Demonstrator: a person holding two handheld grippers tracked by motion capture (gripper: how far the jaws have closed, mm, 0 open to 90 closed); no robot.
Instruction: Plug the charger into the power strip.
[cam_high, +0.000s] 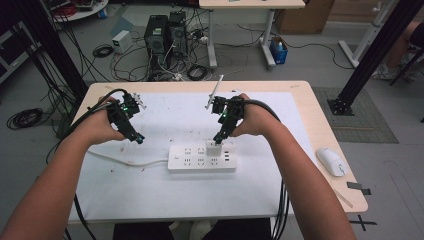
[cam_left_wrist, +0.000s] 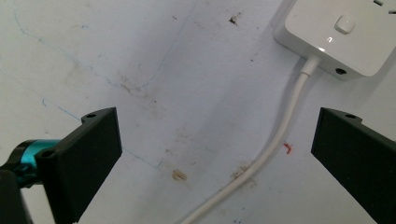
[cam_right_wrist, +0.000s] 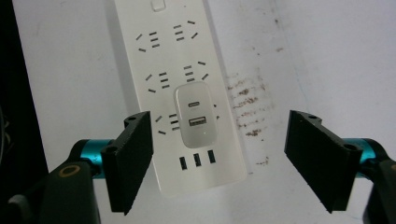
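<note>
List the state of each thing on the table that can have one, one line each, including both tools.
Left tool: open, empty, over the mat above the white cable.
Right tool: open, empty, jaws either side of the charger, not touching it.
Charger: plugged into the power strip, standing upright, nothing in its ports.
Power strip: flat on the mat; its other sockets are free.
Mouse: at the table's right edge, untouched.

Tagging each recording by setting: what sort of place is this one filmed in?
Most likely a lab or workshop set up for recording, not a home: black computer towers stand amid loose cables on a bare concrete floor, with a black frame strut beside the work table.
</note>
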